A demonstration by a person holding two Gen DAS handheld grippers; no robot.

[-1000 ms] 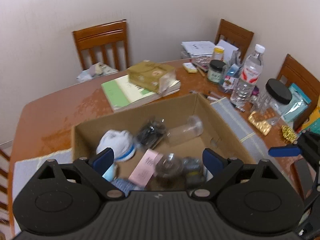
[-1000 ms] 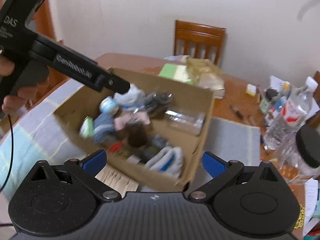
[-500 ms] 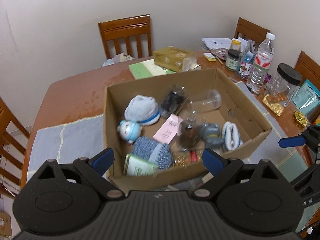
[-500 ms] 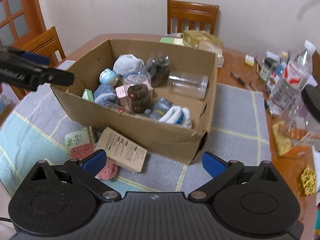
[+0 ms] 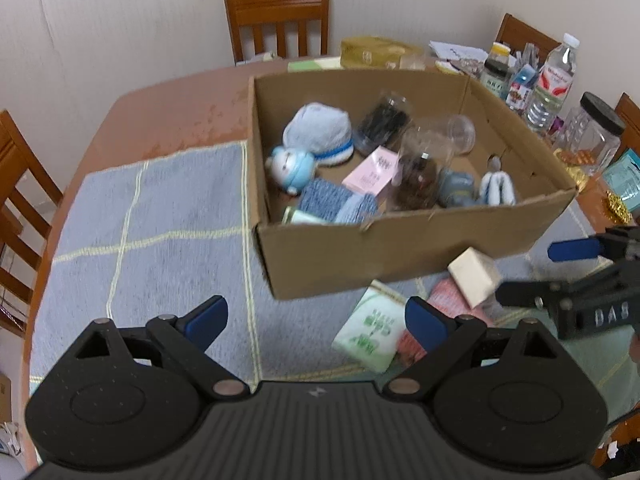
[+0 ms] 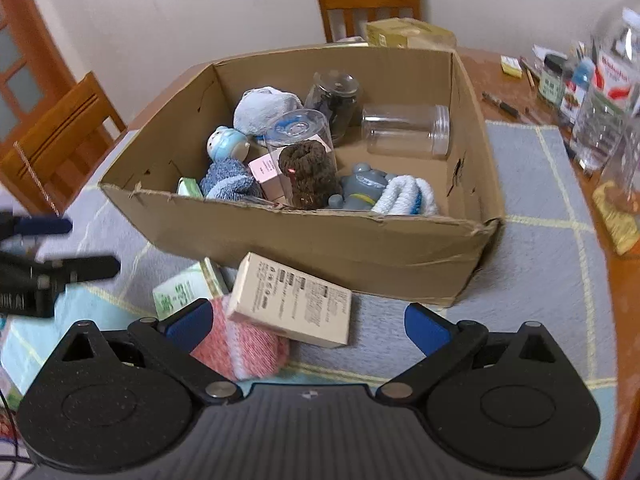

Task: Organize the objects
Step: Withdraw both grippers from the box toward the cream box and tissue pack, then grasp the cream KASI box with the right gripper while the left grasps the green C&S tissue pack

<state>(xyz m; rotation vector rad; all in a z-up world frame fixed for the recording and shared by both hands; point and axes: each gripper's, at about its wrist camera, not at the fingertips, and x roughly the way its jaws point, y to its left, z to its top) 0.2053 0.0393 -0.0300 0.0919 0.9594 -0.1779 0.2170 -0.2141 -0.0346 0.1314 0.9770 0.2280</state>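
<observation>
While both grippers, left (image 5: 316,320) and right (image 6: 309,322), stay wide and empty, they have sunk before the box (image 5: 400,256), exposing packets (image 6: 290,300).

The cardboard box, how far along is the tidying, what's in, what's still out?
Done: the cardboard box already holds socks, jars and toys. In hand: nothing; left gripper and right gripper are open. Left: the beige carton, pink cloth and green packet in front.

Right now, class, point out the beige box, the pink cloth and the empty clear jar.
Beige box (image 6: 294,300), right wrist view, printed top face.
Pink cloth (image 6: 240,346), right wrist view, middle of the knit.
Clear jar (image 6: 404,130), right wrist view, side wall.
</observation>
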